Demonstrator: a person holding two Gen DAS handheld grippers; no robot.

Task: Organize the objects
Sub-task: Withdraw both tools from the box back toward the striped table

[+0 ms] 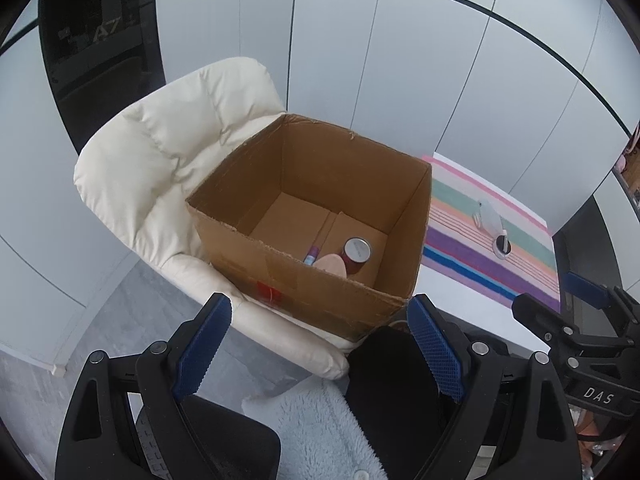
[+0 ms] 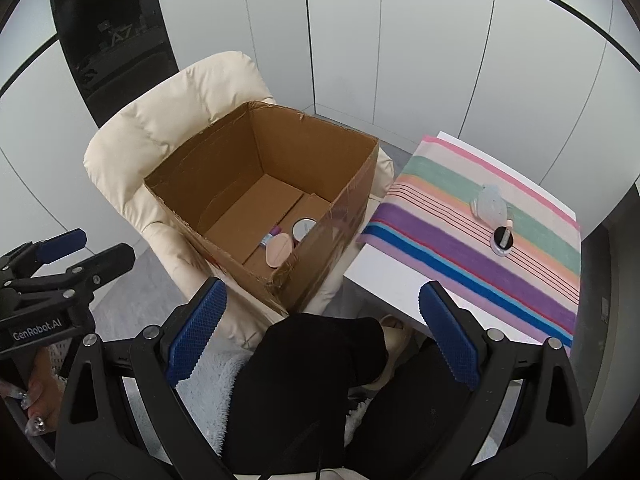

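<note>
1. I've got the left gripper [image 1: 320,344] hanging in the air with its jaws wide apart and nothing between the blue pads [image 1: 204,344]; it sits just short of the near corner of the cardboard box [image 1: 304,292].
2. The right gripper [image 2: 324,336] is the same story: jaws spread wide, empty, hovering over my dark lap, with the box ahead to the left and the table ahead to the right.
3. The box stands open on the seat of a cream padded chair [image 1: 160,152], its top edges ragged.
4. Down in the near right corner of the box floor I can see a round tin with a silver lid [image 1: 357,249], upright, with a pink oval compact [image 1: 331,266] leaning right against its near side.
5. Just left of the compact lies a small tube with a purple and blue end [image 1: 311,255], close to the near wall.
6. To the right of the box is a white table [image 2: 392,284] covered mostly by a striped cloth [image 2: 460,248] in pink, green, orange, purple and blue.
7. On the cloth, toward the far right, lies a clear plastic item [image 2: 490,204], and just nearer than it a small round black-topped jar [image 2: 502,239]; whether the two touch, I can't tell.
8. A pale blue fleece [image 1: 320,432] covers the lap under both tools.
</note>
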